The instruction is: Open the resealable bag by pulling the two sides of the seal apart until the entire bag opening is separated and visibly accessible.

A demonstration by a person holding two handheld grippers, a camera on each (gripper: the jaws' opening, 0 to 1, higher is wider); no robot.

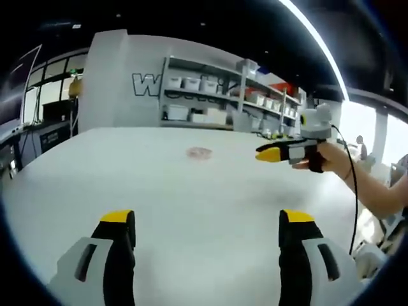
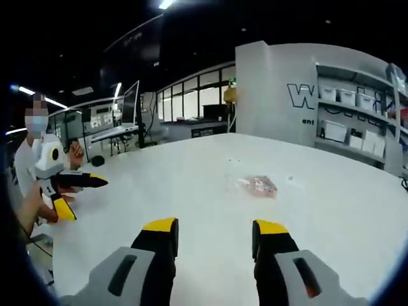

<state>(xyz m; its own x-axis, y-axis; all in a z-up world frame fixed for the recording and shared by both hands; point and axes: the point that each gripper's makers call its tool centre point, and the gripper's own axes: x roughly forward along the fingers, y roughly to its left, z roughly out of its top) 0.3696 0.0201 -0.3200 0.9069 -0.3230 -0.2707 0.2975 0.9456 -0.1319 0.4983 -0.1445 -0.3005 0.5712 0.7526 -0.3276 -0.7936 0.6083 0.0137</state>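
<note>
Left gripper view: left gripper [image 1: 207, 223], black fingers with yellow tips and grey housings, rising from the bottom edge; fingers spread wide, holding nothing, hovering above a broad white counter [image 1: 159, 191]. Small clear resealable bag with pinkish-red contents [image 1: 199, 153] lying flat on the counter, well ahead of the fingers and apart from them; whether its seal is open cannot be told at this size. Right gripper [image 1: 268, 153] entering from the right side, grey body with yellow-tipped black fingers, held in a person's hand [image 1: 322, 158] with a black cable trailing down; its tips appear close together here. Background: grey metal shelving unit with white storage bins [image 1: 217, 95] against a white wall bearing large dark lettering.

Right gripper view: right gripper, the same black and yellow fingers, at the bottom edge; fingers moderately apart, holding nothing, above the counter. The bag sits ahead and slightly right of the fingers, near the counter's middle, touching neither gripper. Left gripper visible at the far left, gripped by a person in a white top [image 2: 29, 166] standing at the counter's edge; its fingers look spread. Background: glazed office partitions, desks with monitors [image 2: 131, 102], overhead strip lights.
</note>
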